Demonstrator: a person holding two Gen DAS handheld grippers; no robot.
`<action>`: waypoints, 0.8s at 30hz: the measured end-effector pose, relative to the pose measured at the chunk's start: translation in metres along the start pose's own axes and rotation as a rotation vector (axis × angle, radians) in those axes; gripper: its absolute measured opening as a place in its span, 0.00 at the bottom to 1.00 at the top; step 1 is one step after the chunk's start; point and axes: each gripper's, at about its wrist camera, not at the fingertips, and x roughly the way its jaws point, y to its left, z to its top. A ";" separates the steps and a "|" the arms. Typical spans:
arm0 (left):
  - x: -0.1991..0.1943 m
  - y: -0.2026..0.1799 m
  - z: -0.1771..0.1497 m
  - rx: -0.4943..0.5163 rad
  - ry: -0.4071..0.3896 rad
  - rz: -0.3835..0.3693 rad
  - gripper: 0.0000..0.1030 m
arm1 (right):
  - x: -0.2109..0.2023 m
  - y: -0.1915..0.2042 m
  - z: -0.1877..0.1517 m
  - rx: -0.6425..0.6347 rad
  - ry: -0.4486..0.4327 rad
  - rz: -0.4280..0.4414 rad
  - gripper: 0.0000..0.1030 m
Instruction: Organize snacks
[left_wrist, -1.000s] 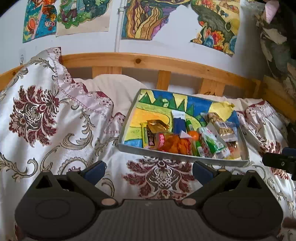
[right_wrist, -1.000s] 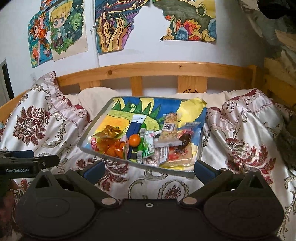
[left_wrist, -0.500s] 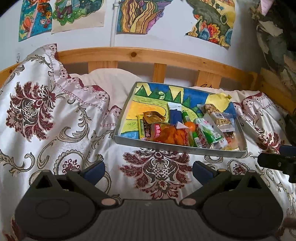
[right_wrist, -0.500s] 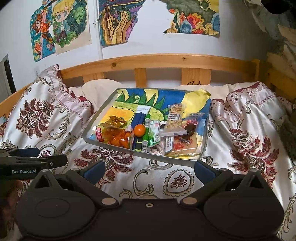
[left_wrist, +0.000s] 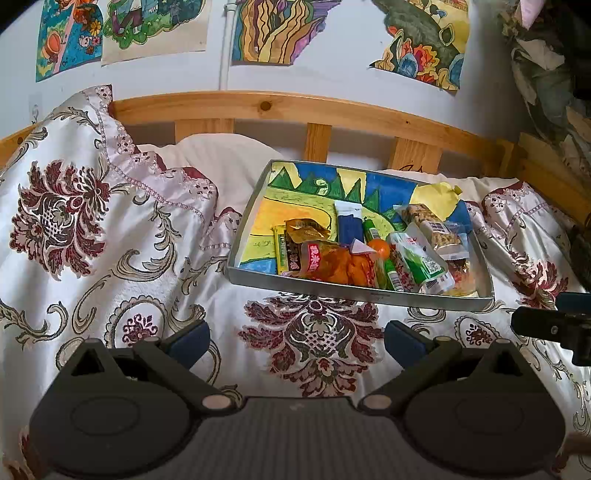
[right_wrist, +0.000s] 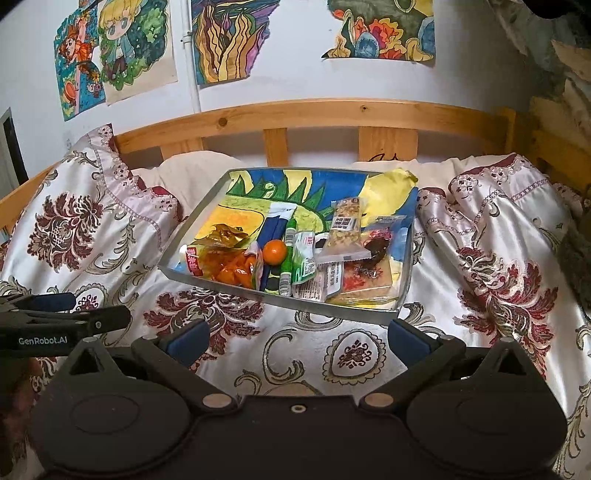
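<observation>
Hovering agape and empty, the left gripper and right gripper risk tipping the shallow grey metal tray, centre frame, off soft bedding.

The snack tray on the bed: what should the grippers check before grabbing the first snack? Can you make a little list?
1. Left gripper open and empty: ok.
2. Right gripper open and empty: ok.
3. Tray sitting flat on the bedspread: cannot tell, the bedding is soft.
4. Small orange on top and free to pick: ok.
5. Snacks sorted apart: not ok, the packets overlap in a heap.
6. Grippers close enough to reach: not ok, both are short of the tray.
</observation>
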 end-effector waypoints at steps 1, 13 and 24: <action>0.000 0.000 0.000 -0.001 0.002 -0.001 0.99 | 0.000 0.000 0.000 0.000 0.001 0.000 0.99; 0.002 0.001 -0.001 0.001 0.005 -0.005 0.99 | 0.004 -0.002 0.001 0.010 0.003 -0.006 0.99; 0.003 0.000 -0.001 0.002 0.010 -0.004 0.99 | 0.006 -0.003 0.001 0.013 0.005 -0.005 0.99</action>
